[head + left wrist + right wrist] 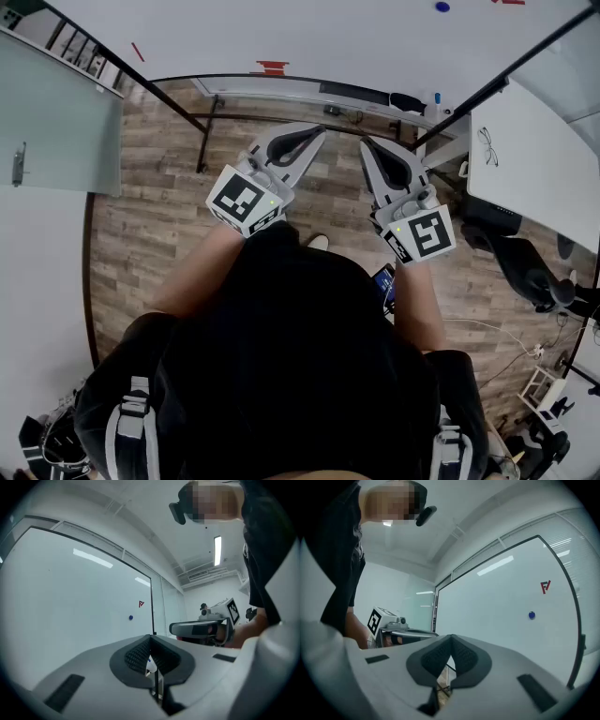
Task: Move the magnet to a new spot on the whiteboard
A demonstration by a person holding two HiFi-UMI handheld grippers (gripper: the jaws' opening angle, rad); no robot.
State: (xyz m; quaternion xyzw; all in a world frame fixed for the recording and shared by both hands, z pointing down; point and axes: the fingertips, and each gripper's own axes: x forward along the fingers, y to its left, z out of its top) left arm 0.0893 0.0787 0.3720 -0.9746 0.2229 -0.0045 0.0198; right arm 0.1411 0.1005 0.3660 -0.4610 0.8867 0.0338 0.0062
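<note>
A small blue magnet sticks to the whiteboard at the far top of the head view, far beyond both grippers. The same magnet appears small in the left gripper view, below a red mark. In the right gripper view the magnet sits at the right, under the red mark. My left gripper and right gripper are held side by side at waist height, pointing at the board. Both are shut with nothing between the jaws, as the left gripper and right gripper show.
The board's tray holds a dark eraser. A white desk with glasses stands at the right, with a black office chair beside it. A glass wall runs along the left. Wooden floor lies between me and the board.
</note>
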